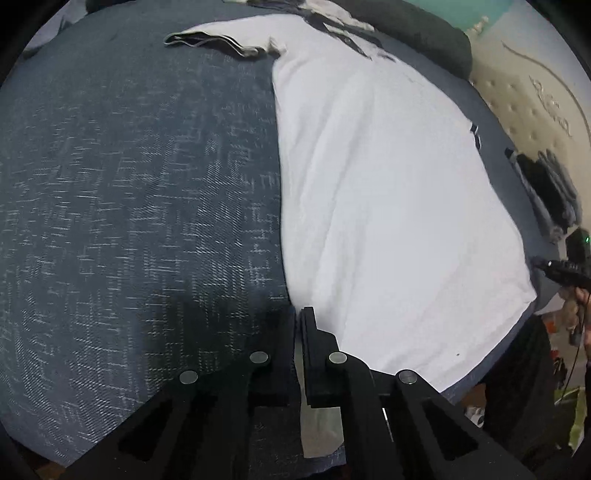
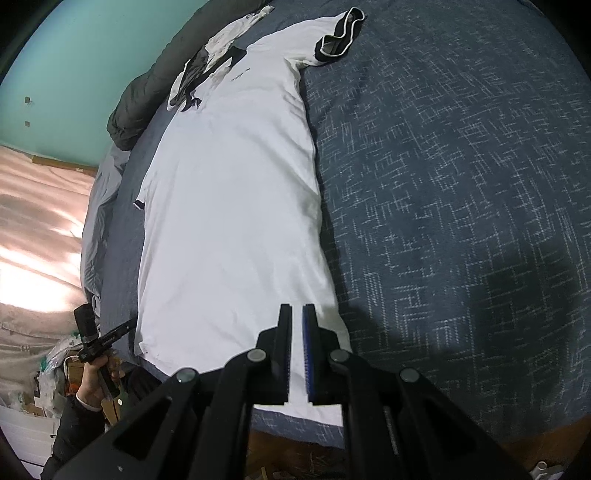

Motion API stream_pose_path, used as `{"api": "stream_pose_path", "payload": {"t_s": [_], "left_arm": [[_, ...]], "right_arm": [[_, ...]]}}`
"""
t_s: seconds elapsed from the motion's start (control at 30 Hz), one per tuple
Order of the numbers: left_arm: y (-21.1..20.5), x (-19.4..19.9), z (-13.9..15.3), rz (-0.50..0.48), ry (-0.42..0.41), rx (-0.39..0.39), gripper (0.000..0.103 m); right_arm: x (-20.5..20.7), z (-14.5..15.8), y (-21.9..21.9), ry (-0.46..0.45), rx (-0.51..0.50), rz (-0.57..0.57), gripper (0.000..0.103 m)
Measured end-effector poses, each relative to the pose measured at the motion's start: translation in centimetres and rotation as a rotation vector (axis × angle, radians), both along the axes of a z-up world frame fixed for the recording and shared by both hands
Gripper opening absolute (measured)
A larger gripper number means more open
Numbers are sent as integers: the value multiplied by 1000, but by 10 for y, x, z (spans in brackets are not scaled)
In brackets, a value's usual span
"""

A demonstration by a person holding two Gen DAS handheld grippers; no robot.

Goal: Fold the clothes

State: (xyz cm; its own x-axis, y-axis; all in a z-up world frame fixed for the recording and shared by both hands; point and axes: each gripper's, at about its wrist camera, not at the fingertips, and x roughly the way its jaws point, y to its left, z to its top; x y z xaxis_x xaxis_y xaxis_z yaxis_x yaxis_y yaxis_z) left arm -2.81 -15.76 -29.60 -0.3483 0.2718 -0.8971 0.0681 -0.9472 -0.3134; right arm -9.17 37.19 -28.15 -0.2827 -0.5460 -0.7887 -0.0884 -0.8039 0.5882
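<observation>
1. One white shirt (image 2: 229, 206) lies lengthwise on the blue bed (image 2: 461, 221); we judge one side already folded in.
2. Both our grippers, left (image 1: 299, 314) and right (image 2: 296, 310), sit at its hem, jaws clenched on the cloth.
3. Remaining: the far sleeve (image 2: 338, 35), then the crosswise folds.

A white shirt (image 2: 229, 206) lies lengthwise on a dark blue bedcover (image 2: 461, 221), one black-trimmed sleeve (image 2: 338, 35) out to the right. The right gripper (image 2: 296, 314) hangs over the shirt's near hem, jaws nearly together. At lower left, a hand (image 2: 94, 384) holds the left gripper (image 2: 129, 326).
</observation>
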Motion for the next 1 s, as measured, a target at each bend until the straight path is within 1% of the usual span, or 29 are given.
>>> {"api": "stream_pose_path", "payload": {"t_s": [0.07, 0.1, 0.13, 0.2, 0.27, 0.4, 0.53, 0.57, 0.63, 0.7, 0.8, 0.9, 0.93, 0.97, 1.0], "left_arm": [[-7, 2, 4, 21, 13, 15, 3], [-12, 4, 5, 31, 19, 26, 0], [-15, 5, 5, 40, 19, 18, 0], [-28, 8, 4, 81, 18, 68, 0], [-31, 9, 3, 98, 19, 82, 0], [-20, 9, 8, 62, 31, 107, 0], [-7, 13, 6, 10, 21, 83, 1], [-4, 13, 4, 1, 14, 81, 2], [-1, 10, -1, -4, 3, 101, 8], [5, 10, -2, -22, 1, 95, 20], [13, 11, -5, -51, -14, 61, 20], [13, 12, -8, -49, -20, 46, 19], [14, 12, -9, -48, -22, 42, 16], [13, 13, -9, -46, -20, 43, 8], [12, 14, -9, -44, -18, 45, 2]], "right_arm": [[1, 0, 1, 0, 0, -5, 6], [1, 0, 2, -1, 1, -7, 6], [1, -1, 2, -2, 3, -7, 6], [1, -1, 1, -4, 5, -9, 6], [1, -1, 0, -3, 3, -9, 6], [0, -1, -1, -3, 4, -7, 6], [-1, -2, -2, -4, 3, -9, 6], [0, -1, -3, -3, 2, -7, 6], [0, 0, -5, 0, -1, -3, 6], [1, 1, -5, 2, -3, 0, 6], [2, 2, -4, 2, -1, -1, 6], [2, 2, -2, 5, -5, -9, 6], [3, 2, -2, 5, -5, -10, 6], [3, 2, -2, 4, -5, -8, 6], [4, 2, -2, 3, -4, -8, 6]]}}
